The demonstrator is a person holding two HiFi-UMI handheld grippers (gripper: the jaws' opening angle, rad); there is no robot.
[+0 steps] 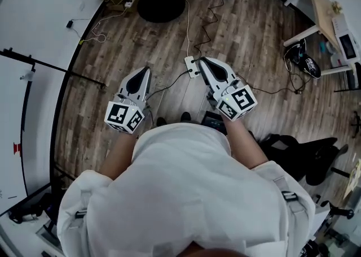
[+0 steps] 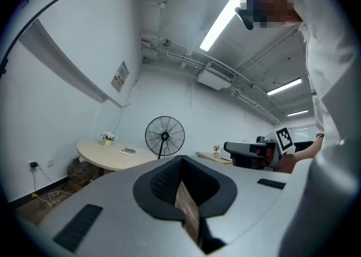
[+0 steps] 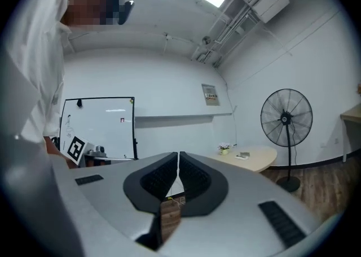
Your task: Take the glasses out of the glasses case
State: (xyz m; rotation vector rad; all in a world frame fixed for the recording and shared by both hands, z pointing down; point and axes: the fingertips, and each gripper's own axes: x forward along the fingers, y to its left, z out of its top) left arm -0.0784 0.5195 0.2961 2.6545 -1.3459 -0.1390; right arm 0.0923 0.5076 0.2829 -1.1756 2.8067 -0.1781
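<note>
So, the case and the glasses: I can't find either one in any view. The only candidate is a small flat thing [image 2: 128, 150] on the round table [image 2: 101, 160] across the room, next to a little flower pot [image 2: 107, 136]. It's way too small to say what it is.

Both grippers are empty. The left gripper [image 1: 148, 69] has its fingers [image 2: 163, 179] clenched together with nothing between them, just a sliver of floor showing behind. Same deal on the right gripper [image 1: 201, 59]: fingers [image 3: 194, 177] pressed shut apart from a hairline slit, holding nothing. Both are held out in front of the person at about waist level, pointing forward over the wood floor [image 1: 254, 35].

I'd say the task hasn't really started, so step one is finding the case. After that, my guess is one gripper pins the base while the other lifts the lid, and both would need to open their fingers before going in.

Stuff around:
- A power strip [image 1: 192, 66] sits on the floor right ahead of the right gripper, with cables [image 1: 211, 16] trailing toward the table, so that's a trip risk if walking over.
- A standing fan [image 3: 286, 119] is near the table.
- A whiteboard [image 3: 98, 129] hangs on the far wall.
- A cluttered desk [image 1: 321, 7] is off to the right.
</note>
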